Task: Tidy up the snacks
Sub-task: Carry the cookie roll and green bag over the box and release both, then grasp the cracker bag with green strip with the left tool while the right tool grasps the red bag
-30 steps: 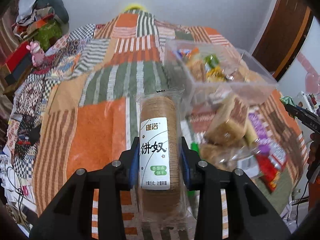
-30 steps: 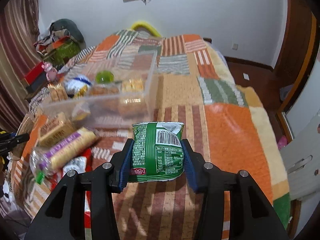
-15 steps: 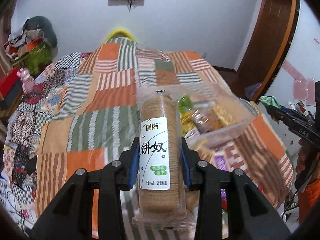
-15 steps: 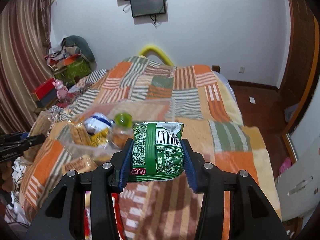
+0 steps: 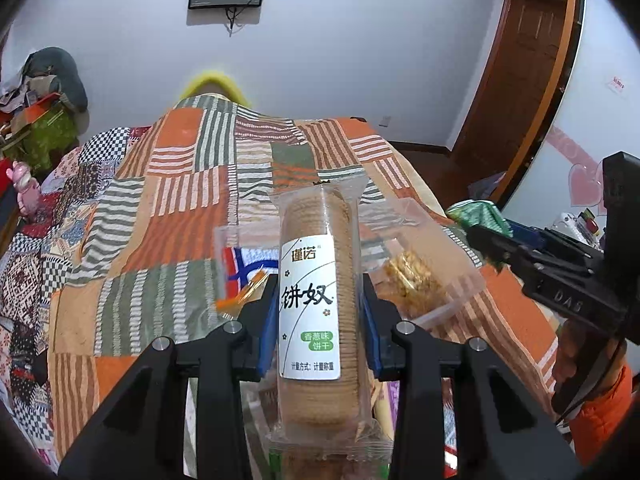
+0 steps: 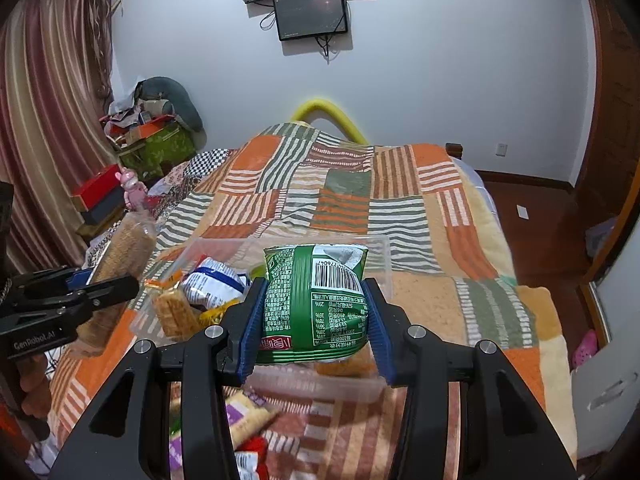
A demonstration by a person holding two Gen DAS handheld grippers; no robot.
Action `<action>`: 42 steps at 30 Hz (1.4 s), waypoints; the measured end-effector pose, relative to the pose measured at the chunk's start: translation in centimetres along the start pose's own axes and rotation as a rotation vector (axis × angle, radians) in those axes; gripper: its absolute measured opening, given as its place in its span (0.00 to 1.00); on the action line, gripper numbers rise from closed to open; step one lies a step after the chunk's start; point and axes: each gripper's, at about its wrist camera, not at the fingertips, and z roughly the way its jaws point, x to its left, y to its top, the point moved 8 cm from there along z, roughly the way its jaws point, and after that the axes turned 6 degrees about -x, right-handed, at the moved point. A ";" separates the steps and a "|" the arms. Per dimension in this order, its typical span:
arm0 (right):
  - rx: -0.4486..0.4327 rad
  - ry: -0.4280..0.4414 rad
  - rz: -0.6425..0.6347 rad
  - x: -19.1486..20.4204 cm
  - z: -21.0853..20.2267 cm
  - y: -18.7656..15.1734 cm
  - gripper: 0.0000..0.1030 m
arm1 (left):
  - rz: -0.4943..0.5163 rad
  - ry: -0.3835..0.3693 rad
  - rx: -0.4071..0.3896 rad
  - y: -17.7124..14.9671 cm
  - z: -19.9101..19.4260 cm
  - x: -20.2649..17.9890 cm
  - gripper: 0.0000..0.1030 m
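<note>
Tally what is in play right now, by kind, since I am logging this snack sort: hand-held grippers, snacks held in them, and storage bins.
Hand-held grippers: 2, the left hand-held gripper and the right hand-held gripper.
Held snacks: 2, a cracker sleeve in the left and a green snack bag in the right.
Clear plastic bins: 1, already holding several snacks.
Total: 5.

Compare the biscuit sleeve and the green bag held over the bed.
The biscuit sleeve is a long clear tube showing stacked round biscuits; the green bag is short, opaque and puffy. The sleeve has a white label; the bag shows a barcode and nutrition table. Each is clamped in a hand-held gripper, near the clear bin.
</note>
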 end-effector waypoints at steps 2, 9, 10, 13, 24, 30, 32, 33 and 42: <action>0.006 0.000 -0.004 0.2 0.5 0.0 0.42 | -0.002 -0.006 0.007 0.2 0.9 -0.2 0.35; 0.052 -0.002 0.002 0.3 3.9 -0.5 0.42 | -0.001 -0.011 0.042 0.4 4.4 -0.8 0.35; 0.061 0.002 0.005 0.1 4.1 -0.7 0.42 | -0.004 -0.012 0.050 0.3 4.9 -0.7 0.35; 0.090 -0.001 -0.004 0.2 5.5 -1.0 0.42 | 0.003 -0.002 0.073 0.0 6.6 -0.6 0.35; 0.166 0.005 -0.010 -0.2 7.1 -2.2 0.42 | 0.002 0.010 0.146 -1.4 10.3 0.1 0.35; 0.171 0.014 0.003 -0.1 7.4 -2.3 0.45 | -0.022 0.005 0.135 -1.0 9.9 0.4 0.35; 0.162 0.015 0.001 -0.2 7.3 -2.1 0.45 | -0.019 0.010 0.133 -0.9 9.5 0.5 0.35; 0.159 0.013 0.001 -0.1 7.2 -2.1 0.45 | -0.015 0.010 0.131 -1.0 9.3 0.5 0.35; 0.111 0.018 -0.032 0.0 3.4 -1.4 0.51 | 0.004 0.006 0.080 -0.7 4.2 -0.1 0.35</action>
